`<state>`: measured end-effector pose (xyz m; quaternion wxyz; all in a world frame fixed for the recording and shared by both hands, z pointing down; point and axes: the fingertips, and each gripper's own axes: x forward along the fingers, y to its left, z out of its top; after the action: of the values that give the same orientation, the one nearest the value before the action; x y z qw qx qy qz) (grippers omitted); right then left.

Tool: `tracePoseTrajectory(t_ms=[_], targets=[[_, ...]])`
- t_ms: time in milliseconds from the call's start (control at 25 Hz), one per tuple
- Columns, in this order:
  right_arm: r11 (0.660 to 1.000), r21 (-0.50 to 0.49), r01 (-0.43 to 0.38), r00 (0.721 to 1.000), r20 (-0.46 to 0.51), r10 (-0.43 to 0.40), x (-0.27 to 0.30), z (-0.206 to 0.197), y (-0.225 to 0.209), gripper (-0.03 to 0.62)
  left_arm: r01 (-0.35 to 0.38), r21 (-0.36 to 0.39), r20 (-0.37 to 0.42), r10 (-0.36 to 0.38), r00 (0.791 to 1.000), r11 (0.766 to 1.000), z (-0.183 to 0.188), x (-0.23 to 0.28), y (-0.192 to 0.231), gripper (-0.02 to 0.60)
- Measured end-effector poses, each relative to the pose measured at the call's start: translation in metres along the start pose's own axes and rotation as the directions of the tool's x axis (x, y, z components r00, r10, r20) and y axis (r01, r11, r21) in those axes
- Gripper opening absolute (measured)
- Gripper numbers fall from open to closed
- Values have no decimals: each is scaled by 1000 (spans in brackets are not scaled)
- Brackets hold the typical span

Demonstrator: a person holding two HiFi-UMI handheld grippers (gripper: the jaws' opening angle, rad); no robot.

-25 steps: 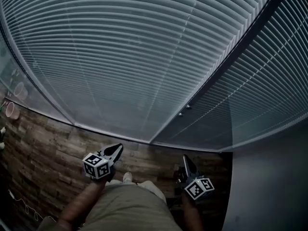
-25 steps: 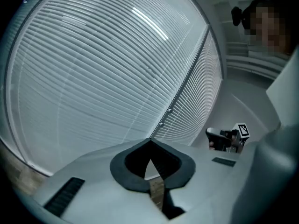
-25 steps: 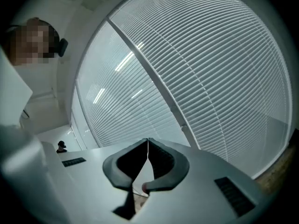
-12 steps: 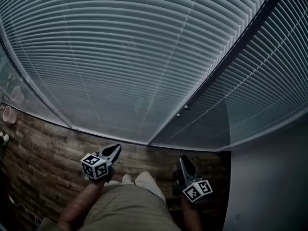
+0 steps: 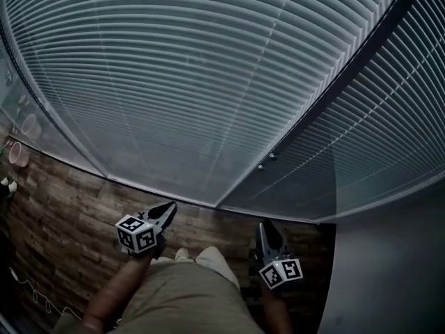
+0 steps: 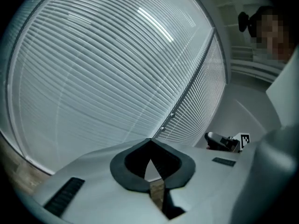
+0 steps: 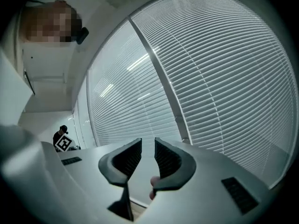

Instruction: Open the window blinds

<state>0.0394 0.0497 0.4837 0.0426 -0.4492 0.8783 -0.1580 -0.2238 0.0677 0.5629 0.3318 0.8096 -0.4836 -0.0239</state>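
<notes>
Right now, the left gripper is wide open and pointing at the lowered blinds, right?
No. The left gripper is shut, its jaws meeting at the tips with nothing between them; the left gripper view shows it. It does point at the lowered blinds.

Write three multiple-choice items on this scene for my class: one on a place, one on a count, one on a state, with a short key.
1. Where is the left gripper in the head view?
A) above the wooden floor, clear of the slats
B) pressed into the slats
C) resting on a table

2. How many window blinds hang side by side?
A) one
B) two
C) four

3. How do the jaws of the right gripper stand?
A) shut on a cord
B) tips together
C) apart, nothing between

Key:
1 A: floor planks show around it, and its tip stops before the slats.
2 B: one dark window post splits them into two.
3 C: a gap shows between the pads, which have just been opening, with nothing between them.
</notes>
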Motion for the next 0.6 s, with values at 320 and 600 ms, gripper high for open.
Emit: tracePoseTrajectory(t_ms=[320,600], targets=[[1000,-1,-20,1000,-12,19,3,14,-40,91,-39,-9,-3,39,999,999,-7,34,-23,11],[1000,23,-15,999,-40,16,-10,42,-80,91,-35,10,-22,35,999,999,-1,68,-70,11]])
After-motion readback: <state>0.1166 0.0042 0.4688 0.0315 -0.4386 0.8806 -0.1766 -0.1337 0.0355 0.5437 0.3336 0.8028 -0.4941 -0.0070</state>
